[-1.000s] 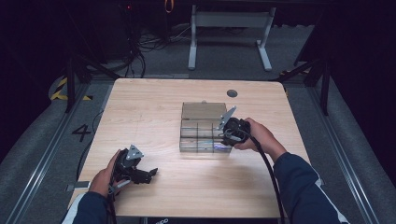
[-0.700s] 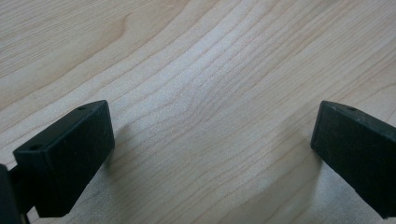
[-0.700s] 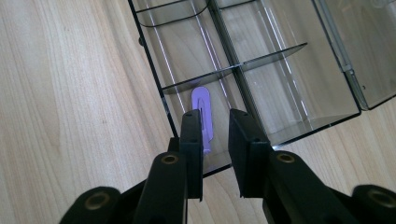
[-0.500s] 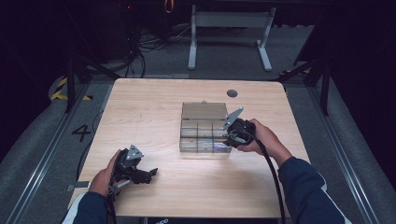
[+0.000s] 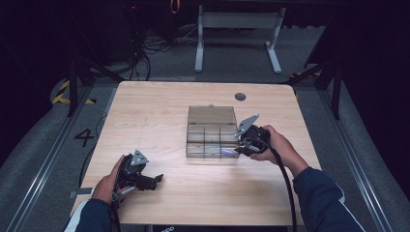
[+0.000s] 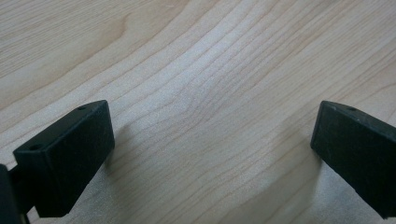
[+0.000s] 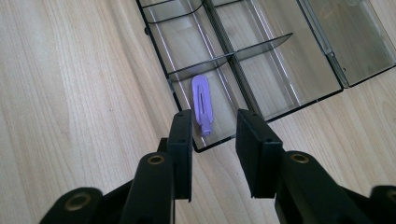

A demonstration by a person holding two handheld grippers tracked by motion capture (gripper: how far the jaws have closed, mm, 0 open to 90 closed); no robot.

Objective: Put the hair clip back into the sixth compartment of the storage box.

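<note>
Box (image 7: 261, 56), clear, compartmented, lid open, is lying on table (image 5: 159, 116). Purple clip (image 7: 202, 104) is lying flat in the corner compartment just ahead of right claw (image 7: 214, 122), whose jaws are standing apart, released, holding nothing. Left claw (image 6: 210, 140) is resting well apart from box, jaws spread wide over bare wood.

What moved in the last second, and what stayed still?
The right gripper backed a little away from the clear box, toward the table's right edge, jaws apart, holding nothing. The purple clip lies in a box compartment. The left gripper and box stayed put.
</note>
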